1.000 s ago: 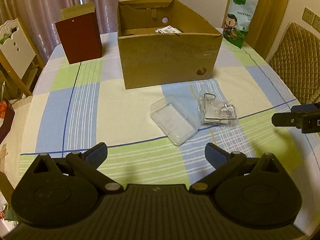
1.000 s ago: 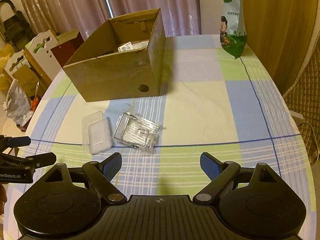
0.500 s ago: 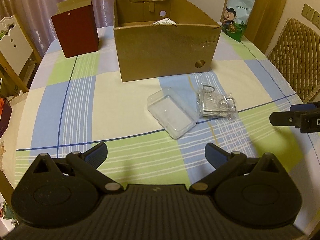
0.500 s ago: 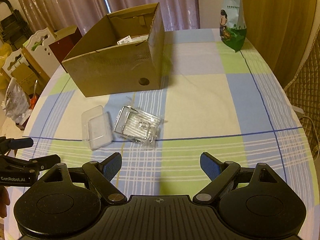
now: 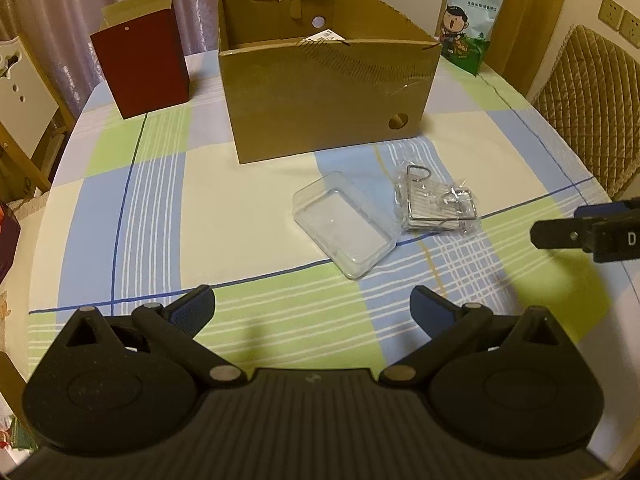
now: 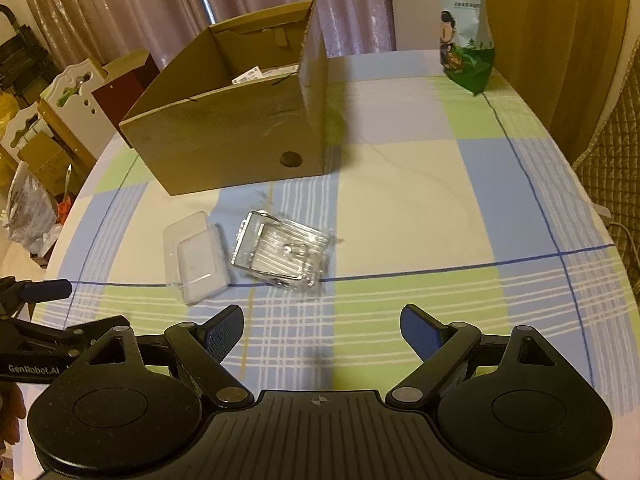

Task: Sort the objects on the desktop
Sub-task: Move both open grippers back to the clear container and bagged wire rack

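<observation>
Both grippers hover over the near edge of a round table (image 5: 248, 208) covered in a checked blue, green and cream cloth. Left gripper (image 5: 312, 308) has its jaws spread wide, nothing between them. Right gripper (image 6: 322, 332) likewise wide apart and empty. In the left wrist view the right gripper's tip pokes in from the right edge; in the right wrist view the left gripper's tip shows at the far left.

Clear plastic case (image 5: 346, 224) lies flat on the cloth, lid closed, ahead of the left gripper. Just beside it on its right, close but whether touching is unclear, sits a clear plastic bag holding metal wire pieces (image 5: 438, 204); the contents are too small to name exactly. Both lie in front of an open cardboard box (image 5: 326, 84), which has a round hole low on its near face and some white printed paper inside. A dark red paper bag (image 5: 140, 68) stands upright left of the box. A green-and-white snack bag (image 5: 470, 16) stands at the table's far right. A quilted chair back (image 5: 592, 96) sits at the right.
</observation>
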